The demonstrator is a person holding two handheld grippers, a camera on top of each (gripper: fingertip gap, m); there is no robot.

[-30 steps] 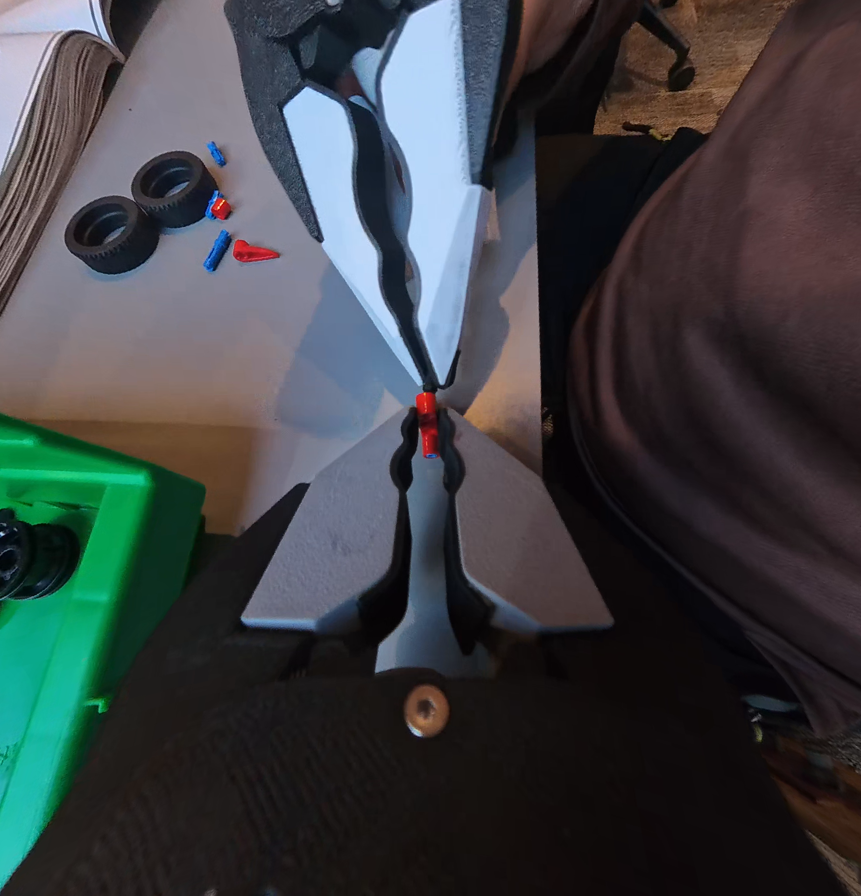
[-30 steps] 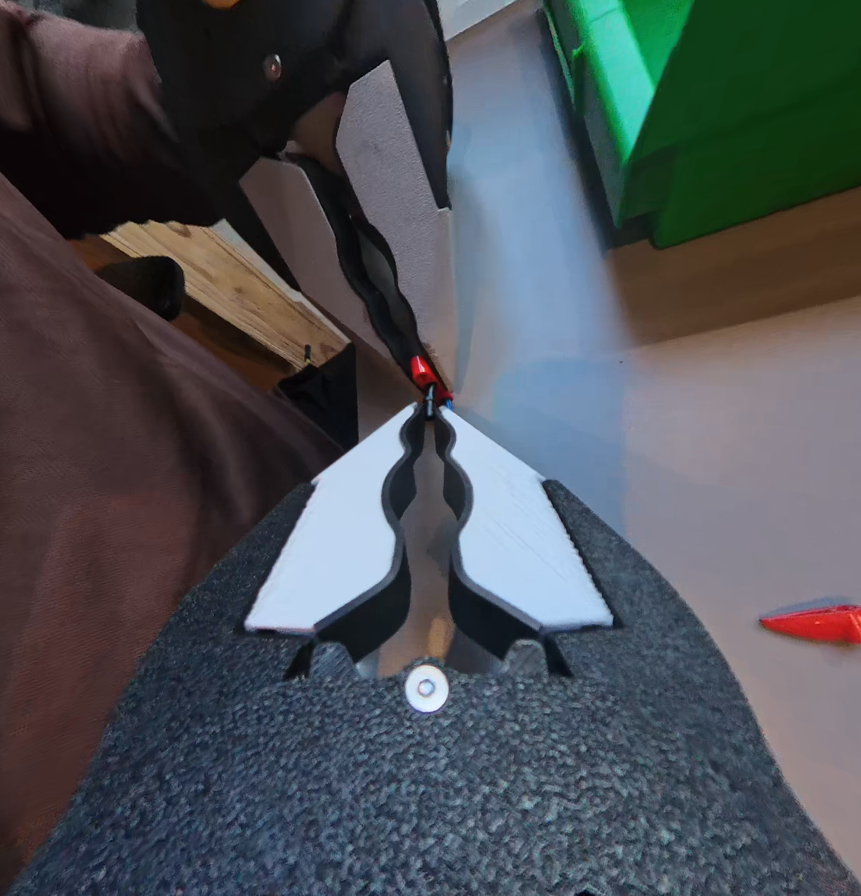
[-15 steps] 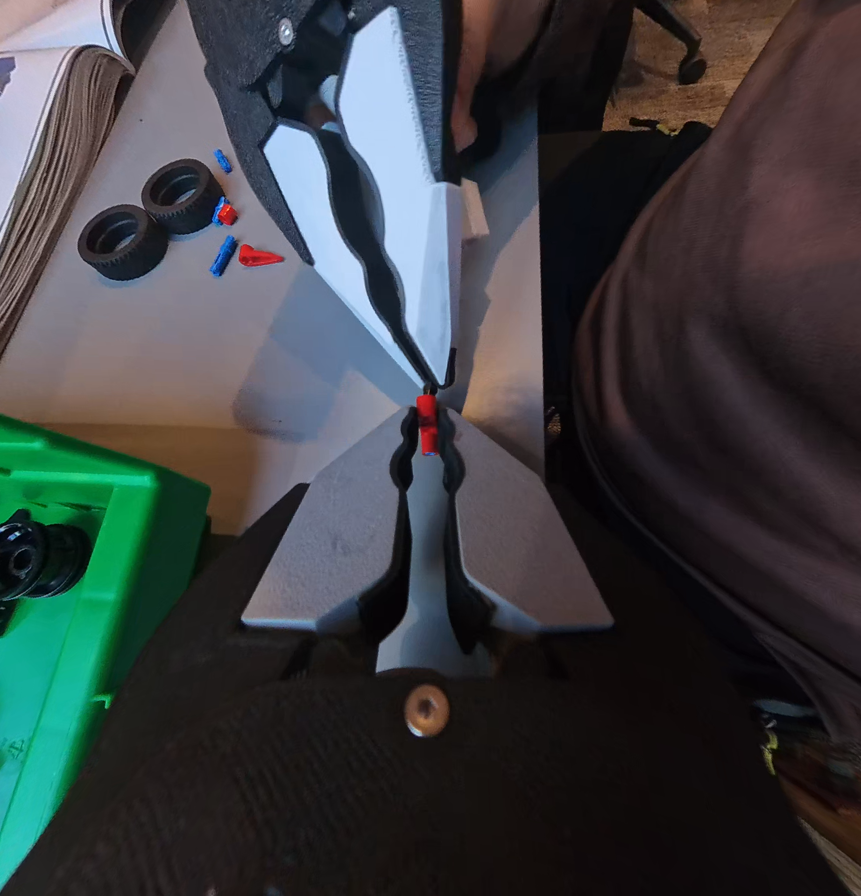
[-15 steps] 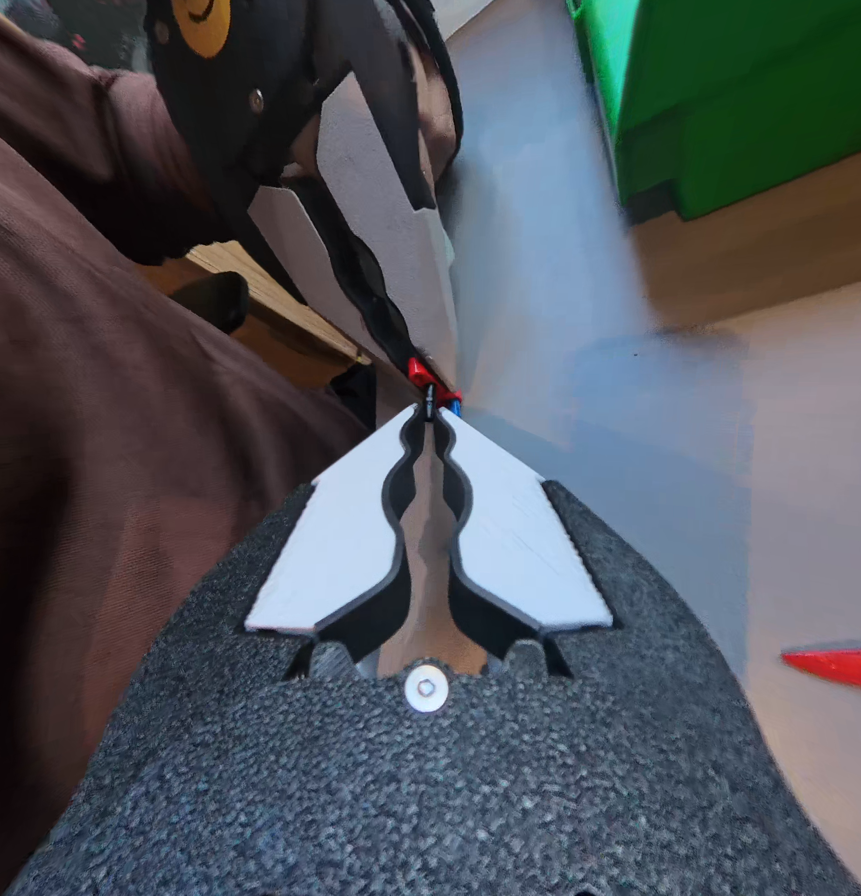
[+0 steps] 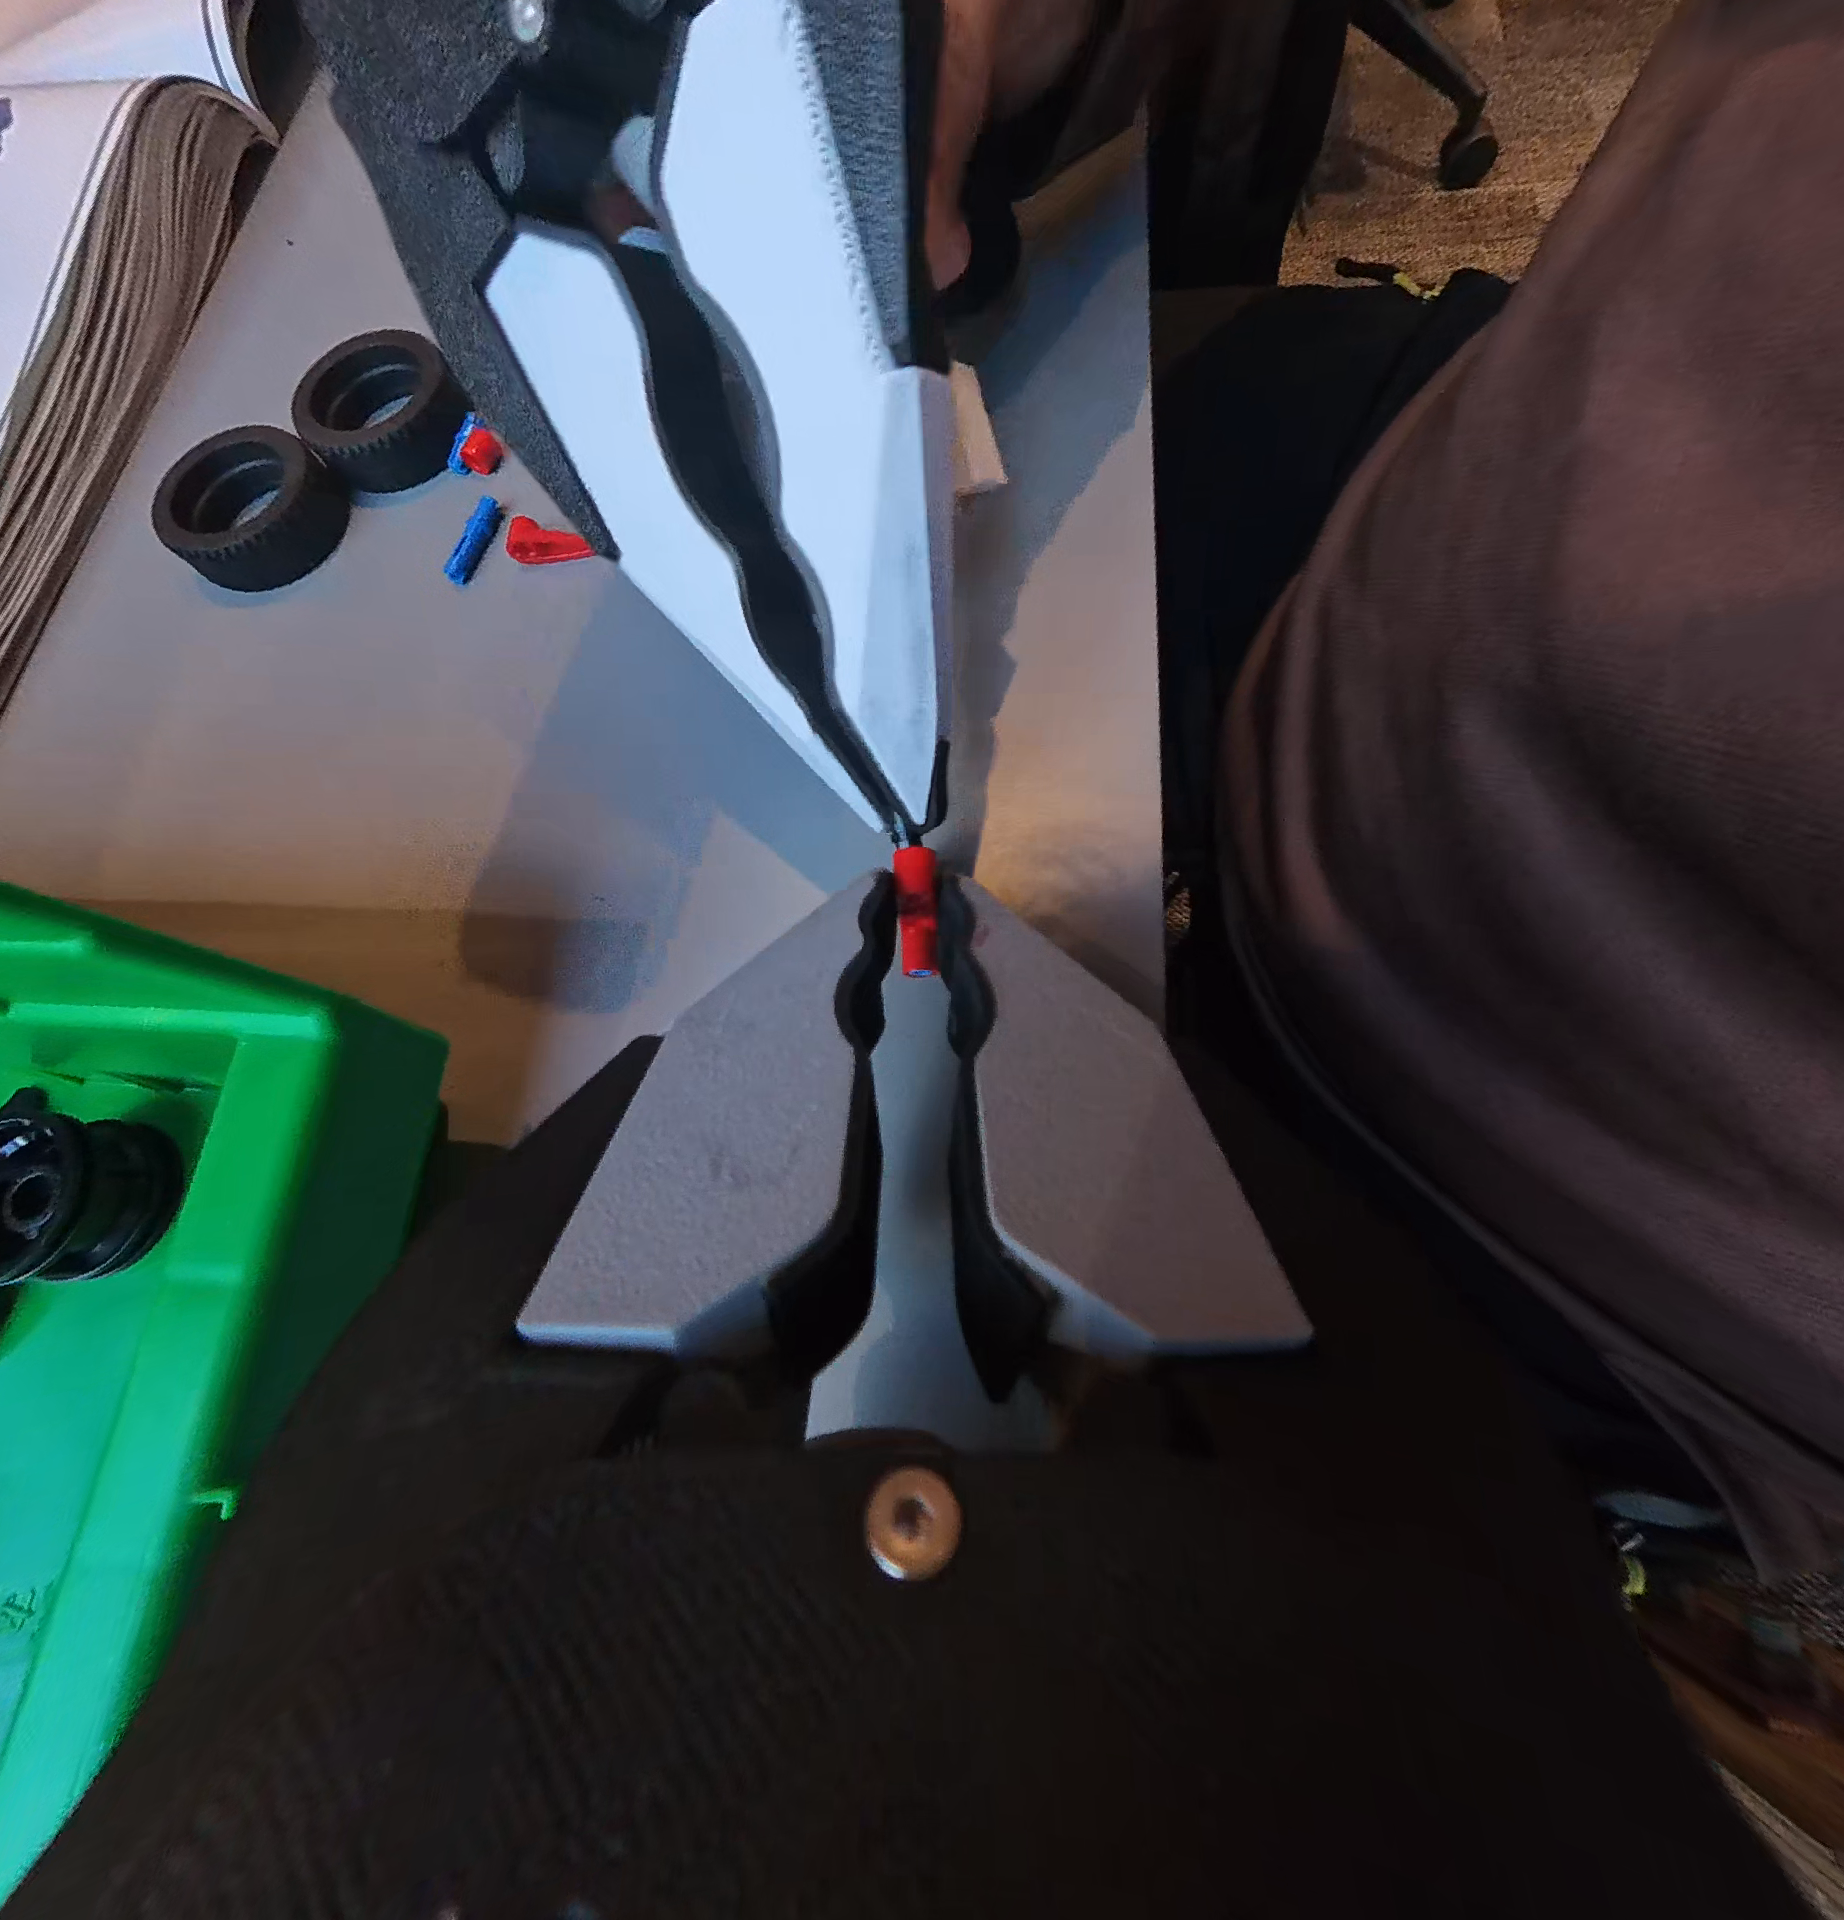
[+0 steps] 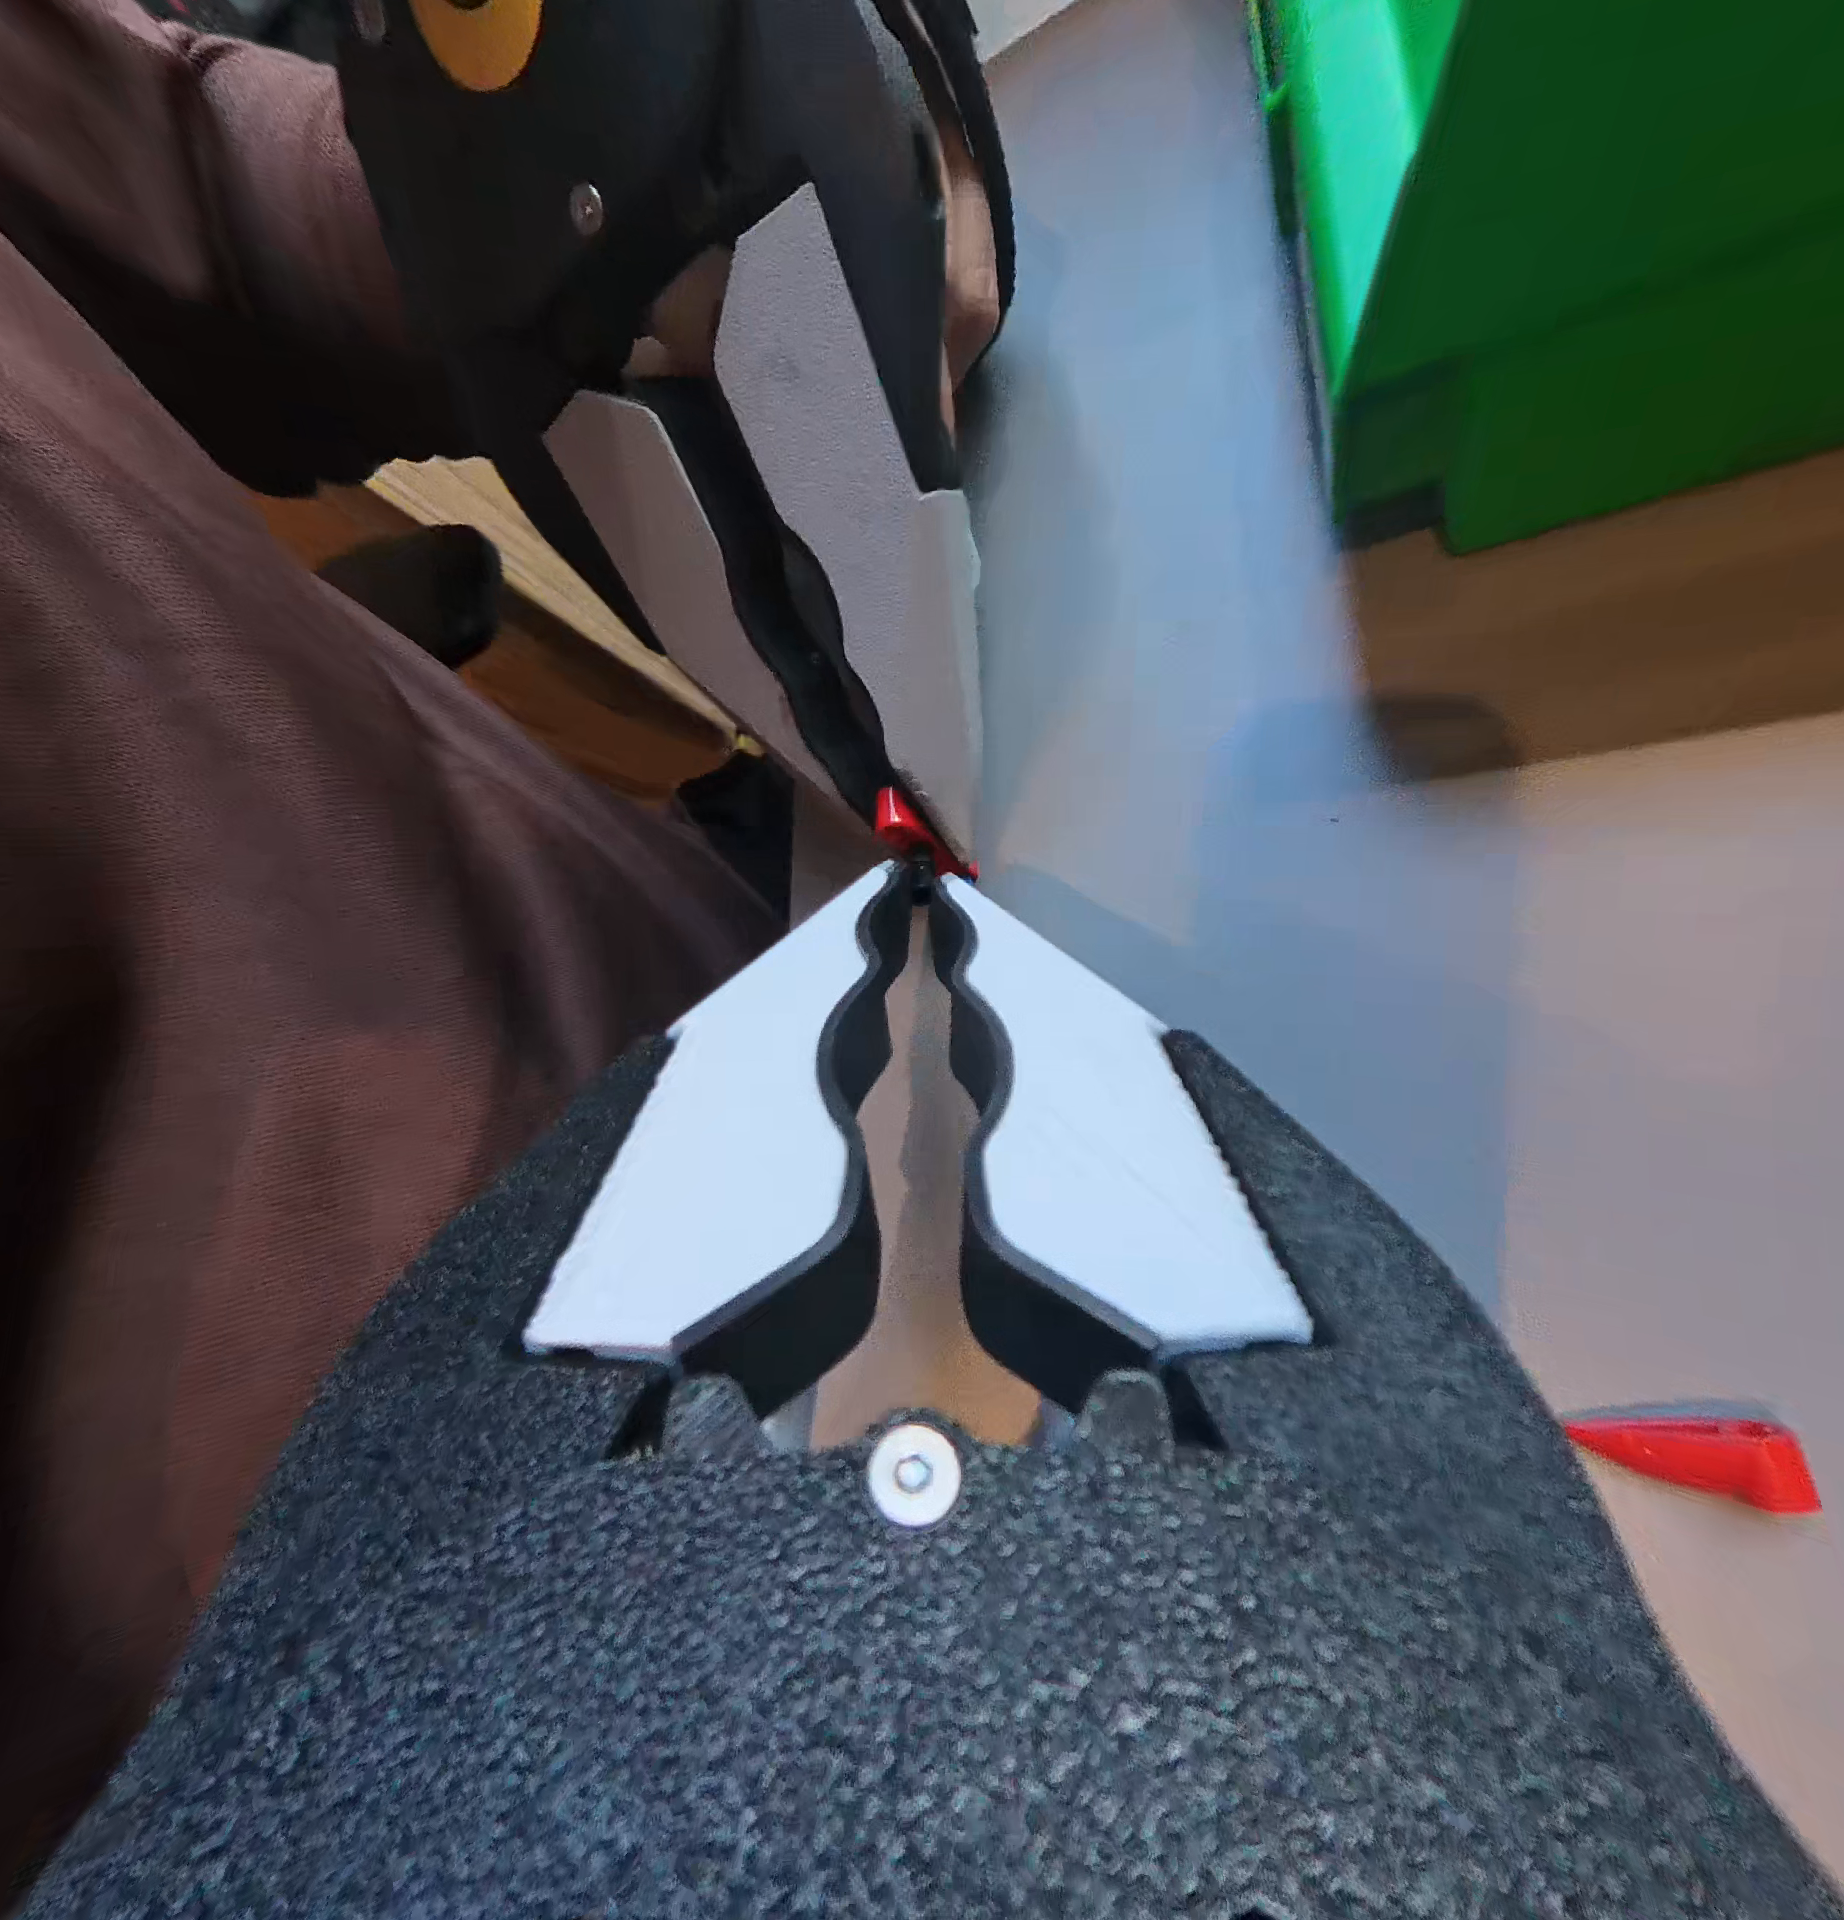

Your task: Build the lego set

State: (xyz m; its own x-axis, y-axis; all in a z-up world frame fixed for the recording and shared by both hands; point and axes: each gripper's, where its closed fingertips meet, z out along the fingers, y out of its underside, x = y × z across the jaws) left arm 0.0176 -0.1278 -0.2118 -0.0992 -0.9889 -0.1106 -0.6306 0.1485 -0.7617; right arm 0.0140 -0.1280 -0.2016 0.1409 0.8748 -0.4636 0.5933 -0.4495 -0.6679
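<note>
Left tool (image 5: 915, 894) grips red connector (image 5: 916, 914); right tool's (image 6: 920, 883) tiny black piece indistinct.

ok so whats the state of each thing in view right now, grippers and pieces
left gripper: shut on red connector
red connector: held off the table, end-on to the right gripper
right gripper: shut on a thin black piece, tip at the connector
two black tyres: loose on table, side by side
red wedge piece: lying flat on table
green bin: open, black wheel inside
</note>
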